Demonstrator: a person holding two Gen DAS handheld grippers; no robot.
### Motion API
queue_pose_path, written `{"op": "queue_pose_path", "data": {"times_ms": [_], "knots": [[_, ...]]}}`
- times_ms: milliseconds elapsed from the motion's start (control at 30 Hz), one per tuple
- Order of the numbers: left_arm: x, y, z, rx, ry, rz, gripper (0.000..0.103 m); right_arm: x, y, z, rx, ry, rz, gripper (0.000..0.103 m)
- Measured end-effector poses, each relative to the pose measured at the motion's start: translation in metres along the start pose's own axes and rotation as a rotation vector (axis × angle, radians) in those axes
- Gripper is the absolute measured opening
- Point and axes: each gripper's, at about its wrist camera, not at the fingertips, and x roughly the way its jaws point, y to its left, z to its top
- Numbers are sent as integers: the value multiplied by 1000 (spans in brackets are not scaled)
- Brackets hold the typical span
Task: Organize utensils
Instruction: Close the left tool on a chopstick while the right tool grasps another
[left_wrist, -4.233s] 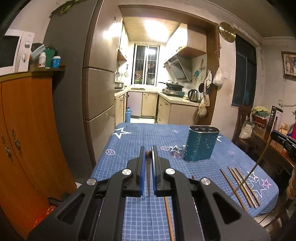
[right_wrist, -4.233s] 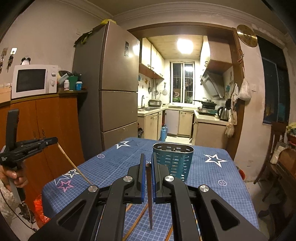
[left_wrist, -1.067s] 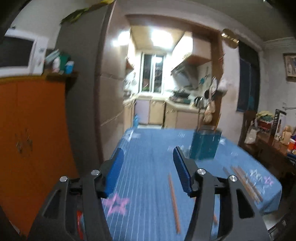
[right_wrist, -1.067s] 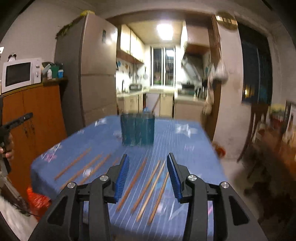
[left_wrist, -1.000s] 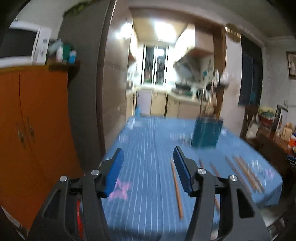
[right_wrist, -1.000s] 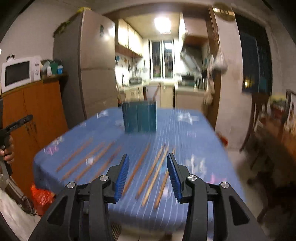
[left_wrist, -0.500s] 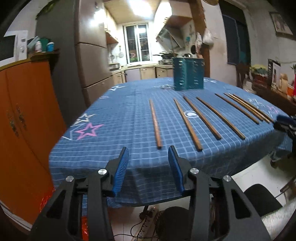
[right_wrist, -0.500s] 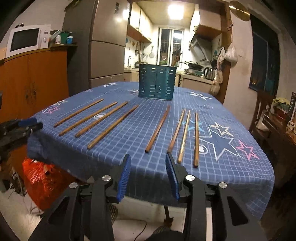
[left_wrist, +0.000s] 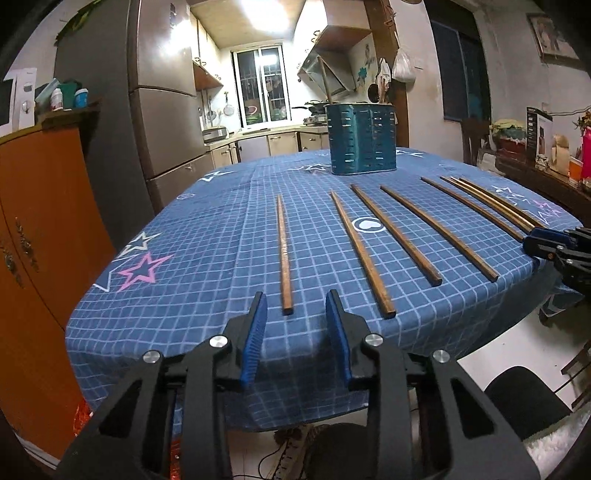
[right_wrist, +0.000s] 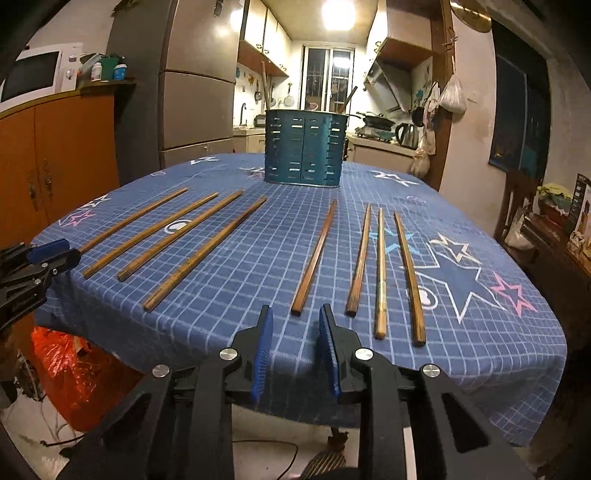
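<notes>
Both fingers (left_wrist: 258, 325) spread and empty now, my earlier chopsticks dropped in the holder (left_wrist: 361, 138); the next chopstick (left_wrist: 283, 251) lies just ahead, so I regrasp.

I'm looking into a home dining room that opens onto a small kitchen. A table (left_wrist: 207, 236) with a blue starred cloth sits beside a tall fridge (right_wrist: 195, 85) and a microwave (right_wrist: 35, 74) on an orange cabinet (right_wrist: 59, 147). Beyond the doorway are a range hood (left_wrist: 328, 77), kettle (right_wrist: 404, 132) and barred window (right_wrist: 327, 75).
</notes>
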Motion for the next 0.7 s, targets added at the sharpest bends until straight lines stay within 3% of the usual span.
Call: {"op": "queue_pose_path", "data": {"times_ms": [333, 500, 700], "knots": [[10, -2, -2, -19, -32, -28, 26, 10, 6, -6, 18, -96, -71, 26], [12, 1, -4, -33, -45, -49, 23, 11, 11, -4, 18, -84, -73, 15], [12, 4, -5, -41, -54, -61, 22, 13, 10, -2, 48, -67, -60, 11]]}}
